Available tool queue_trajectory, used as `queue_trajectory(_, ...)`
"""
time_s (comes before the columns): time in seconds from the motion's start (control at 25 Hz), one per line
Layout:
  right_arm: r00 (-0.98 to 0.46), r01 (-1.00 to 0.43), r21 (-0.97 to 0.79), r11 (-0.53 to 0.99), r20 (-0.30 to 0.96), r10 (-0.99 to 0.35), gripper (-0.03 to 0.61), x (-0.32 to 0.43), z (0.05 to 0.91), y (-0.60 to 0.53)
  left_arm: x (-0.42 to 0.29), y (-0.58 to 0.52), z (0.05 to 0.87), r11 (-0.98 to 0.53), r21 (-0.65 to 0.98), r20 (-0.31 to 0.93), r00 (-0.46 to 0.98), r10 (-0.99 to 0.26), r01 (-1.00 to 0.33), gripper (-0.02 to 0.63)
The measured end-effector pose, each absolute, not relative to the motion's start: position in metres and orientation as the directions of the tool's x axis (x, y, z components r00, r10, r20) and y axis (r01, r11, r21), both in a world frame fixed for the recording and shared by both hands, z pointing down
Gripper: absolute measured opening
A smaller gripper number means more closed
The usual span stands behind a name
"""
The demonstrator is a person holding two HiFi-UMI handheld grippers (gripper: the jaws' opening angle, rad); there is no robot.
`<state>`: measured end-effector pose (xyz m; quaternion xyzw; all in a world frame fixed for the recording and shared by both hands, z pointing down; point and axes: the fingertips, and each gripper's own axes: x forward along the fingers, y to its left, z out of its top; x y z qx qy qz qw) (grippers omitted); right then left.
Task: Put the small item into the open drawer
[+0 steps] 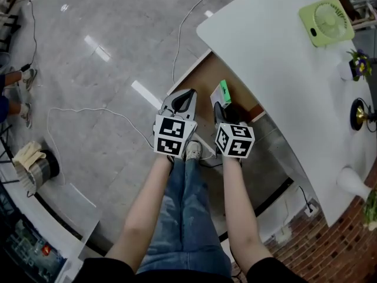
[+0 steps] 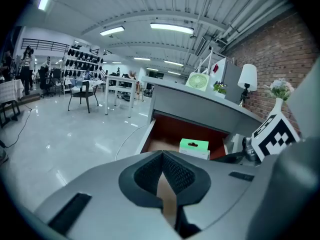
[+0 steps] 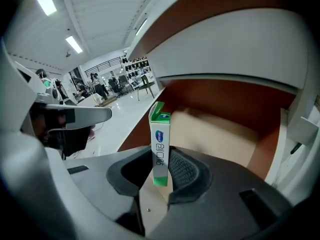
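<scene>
A small green and white box (image 3: 160, 151) stands upright between the pads of my right gripper (image 3: 162, 176), which is shut on it. In the head view the box (image 1: 224, 92) pokes out past the right gripper (image 1: 221, 106), above the open wooden drawer (image 1: 203, 78) under the white table. The left gripper view shows the same box (image 2: 194, 148) over the drawer (image 2: 170, 134). My left gripper (image 1: 186, 94) hangs beside the right one, over the drawer's near left side. Its jaws (image 2: 163, 155) are shut with nothing between them.
The white table (image 1: 283, 58) carries a green fan (image 1: 326, 19), a small flower pot (image 1: 357, 63) and a lamp (image 1: 358, 115). A white cable (image 1: 106, 112) trails over the grey floor at the left. My legs and a shoe (image 1: 193, 151) are below the grippers.
</scene>
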<state>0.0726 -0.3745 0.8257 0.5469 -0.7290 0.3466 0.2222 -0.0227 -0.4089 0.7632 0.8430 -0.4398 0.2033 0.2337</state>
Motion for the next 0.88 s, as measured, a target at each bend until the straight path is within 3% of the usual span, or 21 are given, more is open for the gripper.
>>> queue_trajectory(0.44, -0.284, -0.959, -0.254, 0.128, 0.834, -0.473, 0.094, 0.067, 0.893, -0.384, -0.027, -0.407, 0.778, -0.498, 0.227, 0.557, 0.531, -0.639, -0.837, 0.021)
queue_trajectory(0.6, -0.281, -0.960, -0.245, 0.137, 0.838, -0.469, 0.097, 0.068, 0.894, -0.392, -0.027, -0.406, 0.777, -0.500, 0.230, 0.555, 0.534, -0.637, -0.835, 0.021)
queue_trajectory(0.88, -0.139, -0.989, -0.092, 0.119, 0.862, -0.488, 0.125, 0.087, 0.893, -0.393, -0.026, -0.405, 0.776, -0.504, 0.234, 0.554, 0.540, -0.634, -0.831, 0.021)
